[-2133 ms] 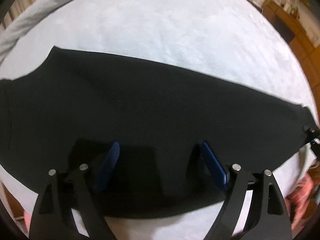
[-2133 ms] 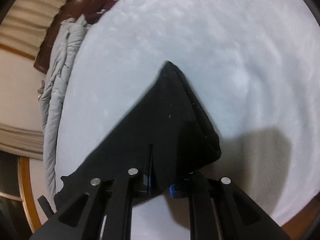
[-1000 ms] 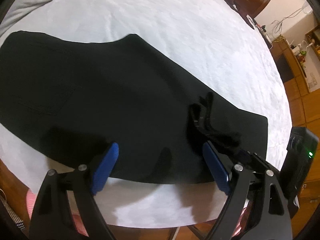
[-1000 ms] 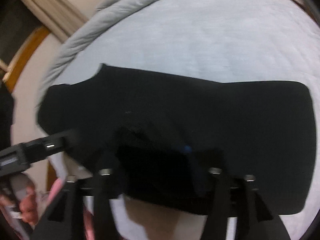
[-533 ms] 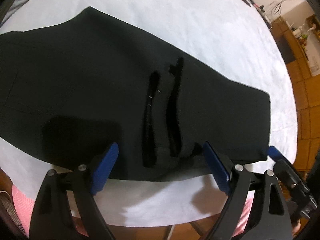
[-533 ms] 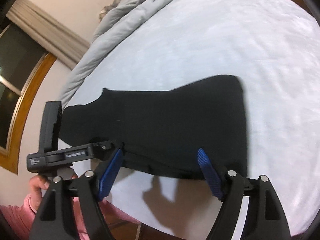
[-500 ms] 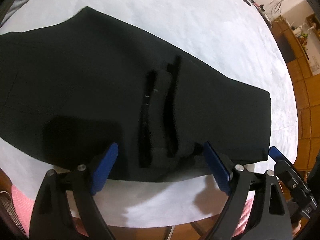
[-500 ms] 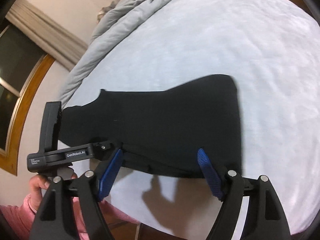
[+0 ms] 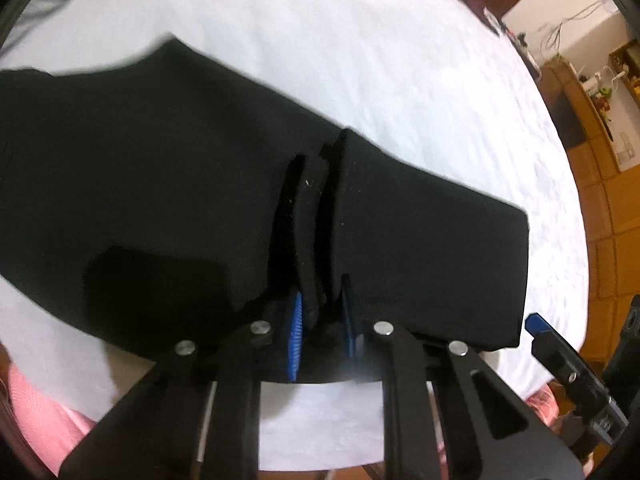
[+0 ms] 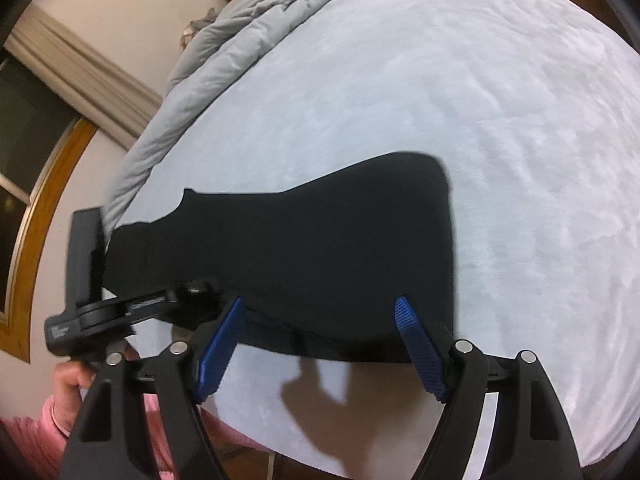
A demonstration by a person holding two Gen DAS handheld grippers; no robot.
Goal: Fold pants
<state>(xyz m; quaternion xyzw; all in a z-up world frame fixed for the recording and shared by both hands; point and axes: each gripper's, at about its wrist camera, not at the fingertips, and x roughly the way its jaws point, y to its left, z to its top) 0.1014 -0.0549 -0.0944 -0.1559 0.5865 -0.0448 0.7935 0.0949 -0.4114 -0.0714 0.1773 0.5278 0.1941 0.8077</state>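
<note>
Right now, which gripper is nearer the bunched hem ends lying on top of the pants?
Left. The left gripper is shut on the bunched hem ends atop the pants. The right gripper is open, off to the side at the near edge, gripping nothing.

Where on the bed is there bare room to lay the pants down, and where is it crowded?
Bare white sheet lies beyond the pants, up to the grey duvet. The near edge is crowded: left gripper pinches a fabric ridge, right gripper hovers open.
</note>
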